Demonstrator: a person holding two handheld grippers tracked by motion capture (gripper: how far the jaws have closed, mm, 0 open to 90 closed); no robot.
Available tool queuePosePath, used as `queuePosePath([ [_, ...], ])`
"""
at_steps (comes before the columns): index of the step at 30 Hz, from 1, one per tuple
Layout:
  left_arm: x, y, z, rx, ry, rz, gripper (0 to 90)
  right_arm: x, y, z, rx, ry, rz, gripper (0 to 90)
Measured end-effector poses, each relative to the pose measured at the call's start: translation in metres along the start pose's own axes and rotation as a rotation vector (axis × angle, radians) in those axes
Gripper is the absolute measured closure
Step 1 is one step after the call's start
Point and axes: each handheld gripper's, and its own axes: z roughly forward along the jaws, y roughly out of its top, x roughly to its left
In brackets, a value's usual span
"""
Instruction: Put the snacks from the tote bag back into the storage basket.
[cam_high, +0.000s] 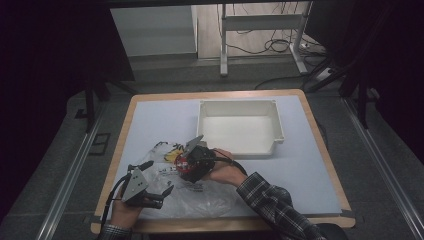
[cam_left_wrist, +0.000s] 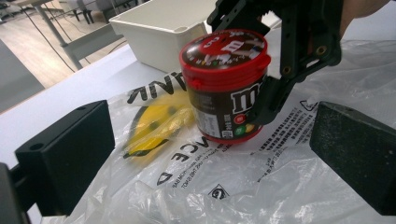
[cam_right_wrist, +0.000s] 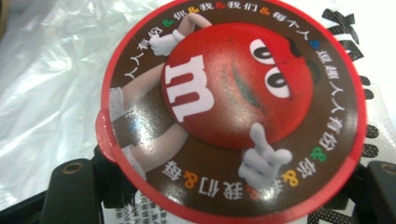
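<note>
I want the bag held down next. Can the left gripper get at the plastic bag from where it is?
Probably yes: the left gripper hovers open right over the plastic bag, nothing between them; the candy jar sits farther off in the right gripper.

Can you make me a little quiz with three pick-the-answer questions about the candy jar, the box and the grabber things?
1. Where does the round red-lidded brown candy jar stand?
A. in the box
B. on the clear printed plastic bag
C. on the floor

2. What colour is the empty rectangular plastic box?
A. white
B. blue
C. green

3. What is the right gripper doing?
A. hanging open above the box
B. lying flat on the table
C. shut on the jar

Answers: 1 B, the bag lies under the jar's base. 2 A, its walls and floor are white. 3 C, its black fingers press the jar's sides.
</note>
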Motion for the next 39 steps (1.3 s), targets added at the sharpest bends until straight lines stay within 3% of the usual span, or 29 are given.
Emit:
queuePosePath([
  [9,0.000,0.000,0.000,0.006,0.001,0.005,0.0,0.000,0.003,-0.014,-0.015,0.026,0.004,25.6],
  [39,-0.001,0.000,0.001,0.009,0.003,0.011,0.0,-0.002,-0.001,-0.049,-0.039,0.010,-0.014,25.6],
])
